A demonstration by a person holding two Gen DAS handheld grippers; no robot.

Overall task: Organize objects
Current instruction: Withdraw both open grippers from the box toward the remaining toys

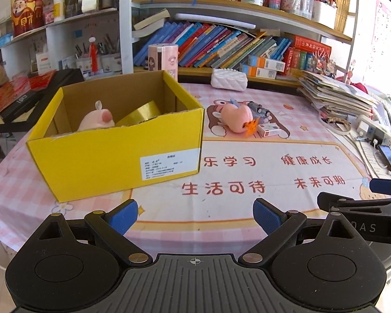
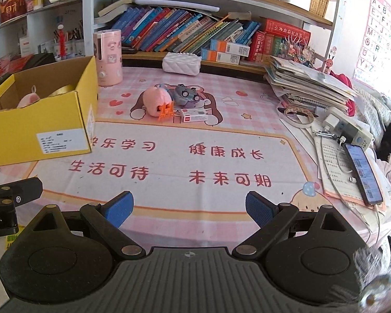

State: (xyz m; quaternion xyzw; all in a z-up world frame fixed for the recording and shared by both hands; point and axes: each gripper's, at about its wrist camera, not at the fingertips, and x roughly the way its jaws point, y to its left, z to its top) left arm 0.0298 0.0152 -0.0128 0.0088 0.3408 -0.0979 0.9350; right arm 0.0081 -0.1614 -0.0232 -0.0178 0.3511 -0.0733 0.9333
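Nearest, the left gripper [image 1: 195, 215] and the right gripper [image 2: 189, 208] both hang low over the pink tablecloth [image 2: 169, 161] with their blue-padded fingers spread wide and nothing between them. Beyond the left one sits the yellow cardboard box [image 1: 117, 154], open at the top, with a pink plush toy [image 1: 97, 120] and a gold tape roll [image 1: 140, 113] inside. Farther back, at the middle of the cloth and well apart from the box, lie a pink peach-shaped toy [image 2: 153, 100], an orange plastic piece [image 2: 166, 109] touching its front, a grey toy car [image 2: 184, 94] and a small white-and-red carton [image 2: 194, 115]. Behind them stand a pink cylinder [image 2: 109, 57], a white quilted pouch [image 2: 181, 64] and the bookshelf [image 2: 195, 34].
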